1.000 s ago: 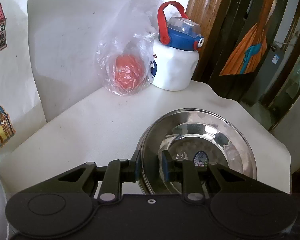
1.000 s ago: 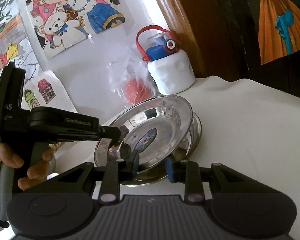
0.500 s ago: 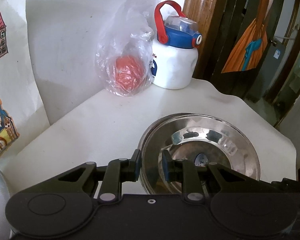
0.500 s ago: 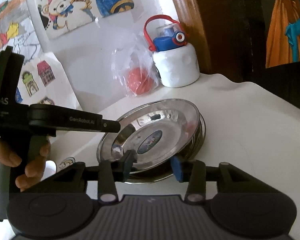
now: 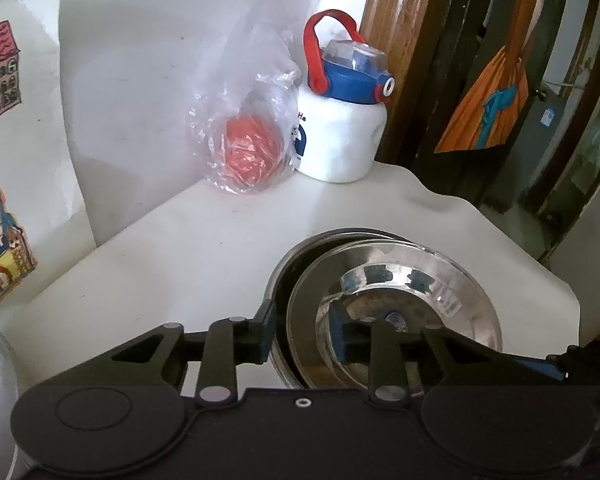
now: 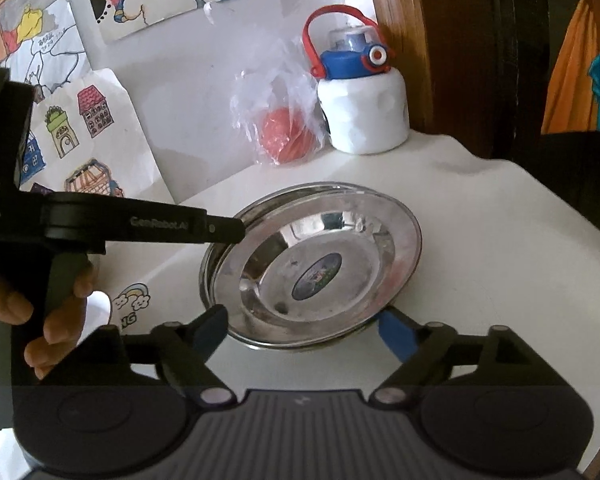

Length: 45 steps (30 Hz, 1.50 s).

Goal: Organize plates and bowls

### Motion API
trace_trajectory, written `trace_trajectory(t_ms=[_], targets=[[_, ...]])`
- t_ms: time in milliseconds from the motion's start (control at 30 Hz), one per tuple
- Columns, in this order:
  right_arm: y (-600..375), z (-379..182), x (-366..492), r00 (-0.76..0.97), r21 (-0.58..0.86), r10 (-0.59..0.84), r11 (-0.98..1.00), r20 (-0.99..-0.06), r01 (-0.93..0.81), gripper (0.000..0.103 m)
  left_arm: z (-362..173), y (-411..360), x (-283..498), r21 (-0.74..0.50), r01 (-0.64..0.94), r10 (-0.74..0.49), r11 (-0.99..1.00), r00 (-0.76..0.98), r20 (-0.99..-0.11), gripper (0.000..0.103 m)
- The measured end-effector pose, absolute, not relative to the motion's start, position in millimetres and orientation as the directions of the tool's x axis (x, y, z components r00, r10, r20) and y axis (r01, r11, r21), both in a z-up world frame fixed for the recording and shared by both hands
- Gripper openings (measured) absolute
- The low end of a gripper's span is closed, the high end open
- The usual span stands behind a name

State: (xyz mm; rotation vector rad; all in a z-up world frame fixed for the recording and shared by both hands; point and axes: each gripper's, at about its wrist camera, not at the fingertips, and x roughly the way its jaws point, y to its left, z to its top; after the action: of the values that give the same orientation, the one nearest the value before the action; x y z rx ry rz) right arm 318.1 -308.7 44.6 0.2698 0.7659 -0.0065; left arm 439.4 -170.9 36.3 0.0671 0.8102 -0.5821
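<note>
Shiny round steel plate (image 6: 324, 268) nested on a second steel dish, near the white bottle with blue lid (image 6: 362, 112). Looks thin, stiff, light, slippery; best pinched at the rim. Left gripper (image 5: 302, 336) straddles that rim, slightly parted; right gripper (image 6: 304, 330) spread wide, empty.

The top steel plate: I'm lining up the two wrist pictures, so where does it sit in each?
Left wrist: the top steel plate is at lower right, its near rim between the left gripper fingers.
Right wrist: the plate is at centre, just beyond the open right gripper.
Shared landmark: the white bottle with the blue lid, at the table's back.
</note>
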Motion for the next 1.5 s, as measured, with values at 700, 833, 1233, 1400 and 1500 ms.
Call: trace_trajectory(t_ms=[700,833,1233,1400,1500], targets=[[-311.3,69.0,270.6,0.843,0.260,0.055,0.960,-0.535,0.103,0.103,77.3,-135.2,394.7,-0.224,0.460,-0.499,0.859,0.656,-0.566,0.102],[-306.7,78.2,257.4,0.873,0.270,0.052,0.958,-0.484,0.093,0.103,90.8,-115.2,378.2,-0.240,0.452,-0.506,0.859,0.678,-0.533,0.102],[-262.0,97.6,220.9,0.915,0.230,0.058,0.972,-0.399,0.038,0.103,111.7,-31.2,314.5,-0.262,0.329,-0.418,0.907,0.779,-0.468,0.102],[-235.3,106.3,202.4,0.932,0.181,0.053,0.983,-0.359,0.014,0.103,113.1,-0.2,285.4,-0.265,0.269,-0.365,0.926,0.817,-0.446,0.102],[-219.9,110.3,194.0,0.938,0.156,0.060,0.988,-0.342,-0.006,0.103,111.1,19.4,270.6,-0.268,0.235,-0.336,0.934,0.833,-0.440,0.102]])
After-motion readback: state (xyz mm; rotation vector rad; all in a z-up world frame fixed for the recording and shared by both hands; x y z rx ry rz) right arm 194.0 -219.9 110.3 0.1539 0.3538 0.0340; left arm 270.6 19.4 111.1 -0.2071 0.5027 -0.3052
